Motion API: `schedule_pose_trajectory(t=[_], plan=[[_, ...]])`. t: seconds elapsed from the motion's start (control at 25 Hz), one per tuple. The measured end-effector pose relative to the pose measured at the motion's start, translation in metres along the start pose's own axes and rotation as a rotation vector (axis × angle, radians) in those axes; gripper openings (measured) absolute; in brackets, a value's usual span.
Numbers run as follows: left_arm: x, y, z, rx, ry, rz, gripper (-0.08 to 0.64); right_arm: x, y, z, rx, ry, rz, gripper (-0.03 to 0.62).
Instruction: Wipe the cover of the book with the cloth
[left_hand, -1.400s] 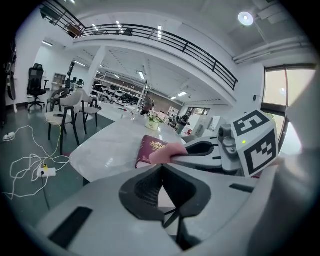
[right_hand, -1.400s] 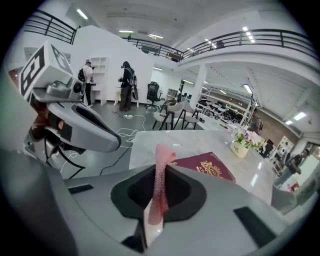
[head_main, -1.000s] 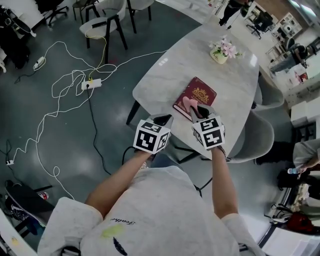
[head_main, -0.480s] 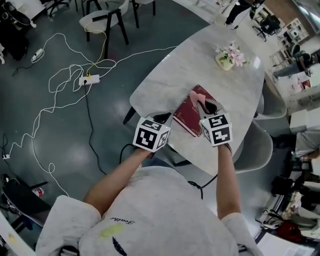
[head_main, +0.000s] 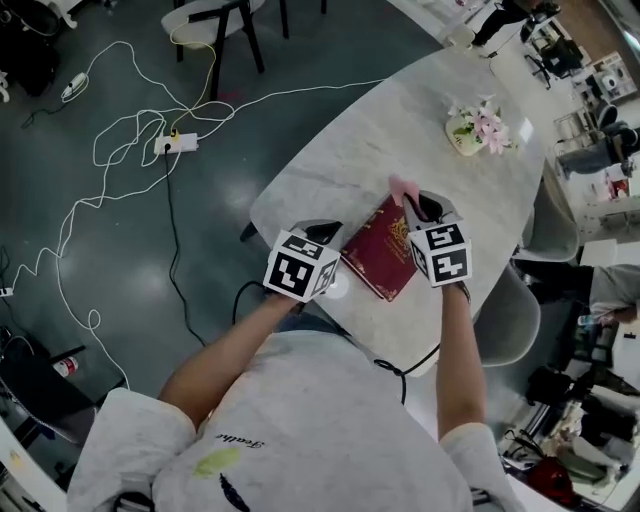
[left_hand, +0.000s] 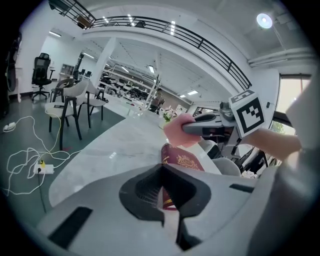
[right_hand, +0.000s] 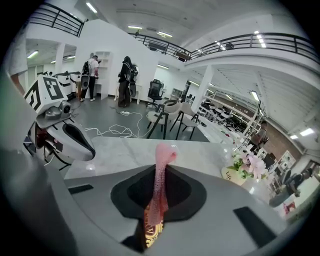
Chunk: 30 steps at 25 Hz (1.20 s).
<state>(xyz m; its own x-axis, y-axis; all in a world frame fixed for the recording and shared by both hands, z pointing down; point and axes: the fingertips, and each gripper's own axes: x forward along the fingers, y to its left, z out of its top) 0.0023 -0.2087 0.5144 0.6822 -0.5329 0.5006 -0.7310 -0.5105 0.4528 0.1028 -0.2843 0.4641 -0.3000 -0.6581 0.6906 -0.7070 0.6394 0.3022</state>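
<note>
Grey floor strewn with white cables and a white power strip (head_main: 181, 143) spreads beyond the white marble oval table (head_main: 335, 150) in front of you. On that table, near the edge closest to you, the dark red book with the gold emblem (head_main: 380, 255) lies between your two pairs of fingers. Your left gripper (head_main: 328, 234) sits at the book's left corner. Its fingers are drawn close, with only a narrow slit between them. The book's edge shows in that slit, so they look clamped on the book, though the head view is too small to confirm it. Your right gripper (head_main: 421, 206) is over the book's far right side, its fingers pressed together on the pink cloth (head_main: 402, 187). One end of the cloth stands up past the right fingertips. The other end hangs down between them, in front of the gold print on the cover. Ahead of the right fingers, well apart from them, a cream pot of pink flowers (head_main: 477, 130) stands on the table.
</note>
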Motion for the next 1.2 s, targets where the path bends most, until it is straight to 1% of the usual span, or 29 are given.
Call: schedule_pose_trajectory(t=[0.32, 0.64, 0.8, 1.0, 1.2], plan=[[0.022, 0.029, 0.004, -0.034, 0.044, 0.043, 0.006, 0.044, -0.028, -0.002, -0.003, 0.007, 0.041, 0.02], [0.042, 0.044, 0.007, -0.06, 0.086, 0.074, 0.007, 0.072, -0.048, -0.011, -0.037, 0.004, 0.056, 0.02], [0.056, 0.046, 0.007, -0.066, 0.111, 0.08, 0.006, 0.083, -0.057, -0.013, -0.033, -0.01, 0.08, 0.02], [0.07, 0.046, 0.009, -0.056, 0.139, 0.088, 0.007, 0.097, -0.055, -0.021, -0.035, -0.01, 0.126, 0.02], [0.076, 0.047, 0.015, -0.053, 0.133, 0.093, 0.006, 0.105, -0.045, -0.032, -0.049, 0.009, 0.179, 0.02]])
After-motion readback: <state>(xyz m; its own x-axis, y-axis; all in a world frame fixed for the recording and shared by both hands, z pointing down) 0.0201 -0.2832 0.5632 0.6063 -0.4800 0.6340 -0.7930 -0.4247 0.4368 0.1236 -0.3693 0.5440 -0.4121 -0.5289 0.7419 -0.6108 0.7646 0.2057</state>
